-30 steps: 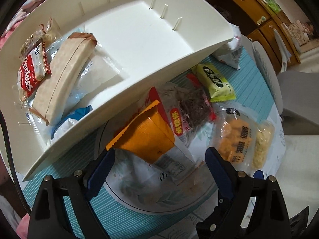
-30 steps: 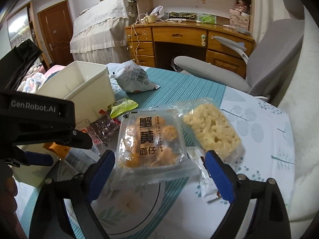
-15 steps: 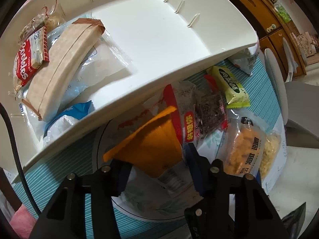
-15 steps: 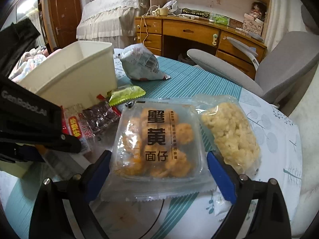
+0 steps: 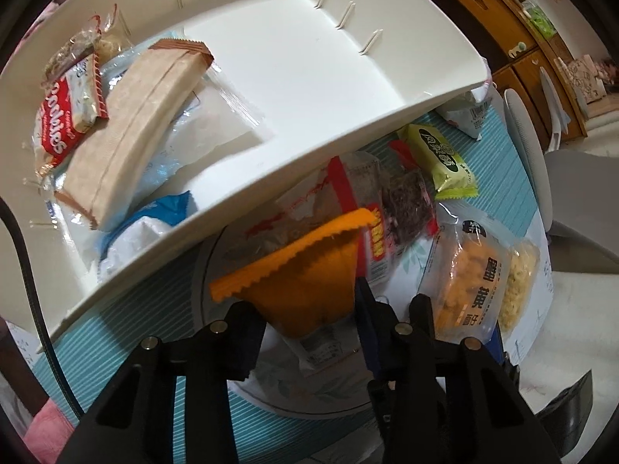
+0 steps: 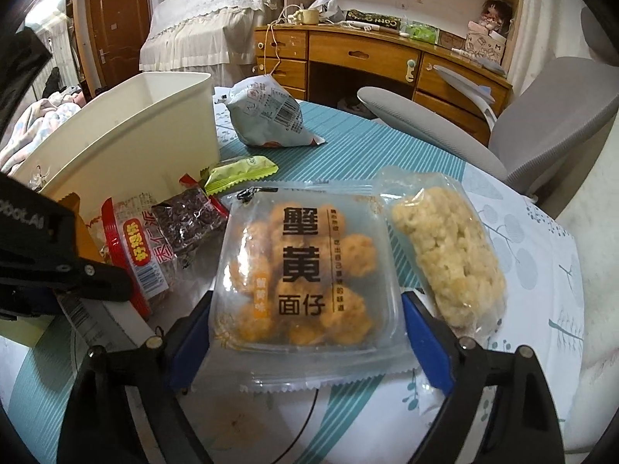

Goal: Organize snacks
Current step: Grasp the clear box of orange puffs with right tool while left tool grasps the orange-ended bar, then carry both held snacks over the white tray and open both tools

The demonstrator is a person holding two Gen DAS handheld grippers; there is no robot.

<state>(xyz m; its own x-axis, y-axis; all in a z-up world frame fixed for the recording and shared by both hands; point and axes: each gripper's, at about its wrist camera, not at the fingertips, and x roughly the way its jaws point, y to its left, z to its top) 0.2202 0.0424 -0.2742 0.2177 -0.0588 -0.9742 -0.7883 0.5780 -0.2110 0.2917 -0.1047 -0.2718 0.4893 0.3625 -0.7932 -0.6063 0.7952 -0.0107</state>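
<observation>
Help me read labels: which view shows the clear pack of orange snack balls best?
The right wrist view: the clear pack lies face-up and fills the middle, its print readable, between the open right gripper. The left wrist view shows it only sideways, distorted near the edge.

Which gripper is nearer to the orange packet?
Left. The left gripper has just been closing and now pinches the orange packet. The right gripper straddles the clear pack of fried balls further right.
</observation>
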